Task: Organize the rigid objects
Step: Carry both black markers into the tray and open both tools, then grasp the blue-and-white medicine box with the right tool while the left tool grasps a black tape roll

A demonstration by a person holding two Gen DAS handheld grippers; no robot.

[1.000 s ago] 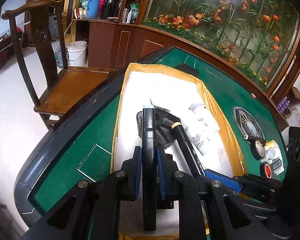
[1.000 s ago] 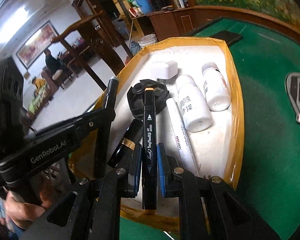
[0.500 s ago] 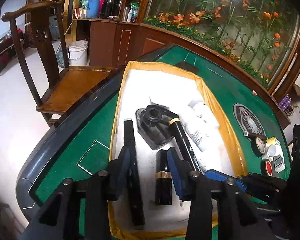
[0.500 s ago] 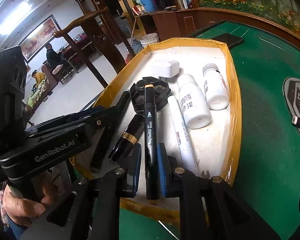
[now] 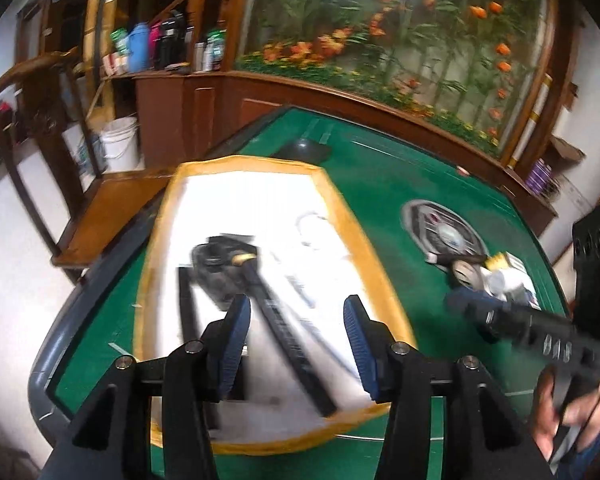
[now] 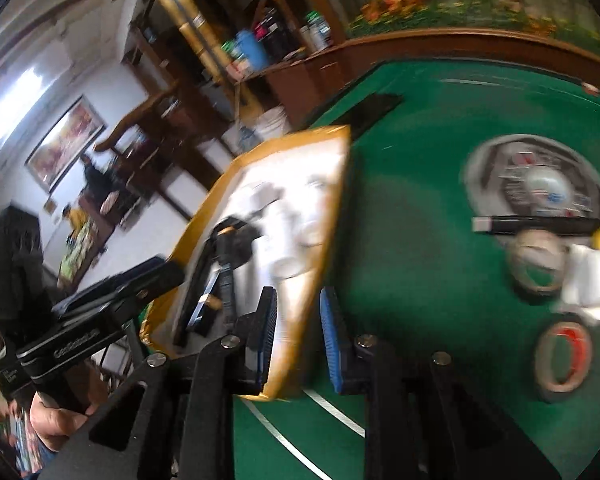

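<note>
Hovering with jaws apart and empty, both grippers overlap the tray's (image 5: 384, 300) yellow rim.

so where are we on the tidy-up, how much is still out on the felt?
Done: the yellow-rimmed tray already holds the black markers, an ink bottle and white bottles, blurred. In hand: nothing; left gripper and right gripper are both open and empty. Left: a black pen, tape rolls and small white items lie loose on the green felt.
</note>
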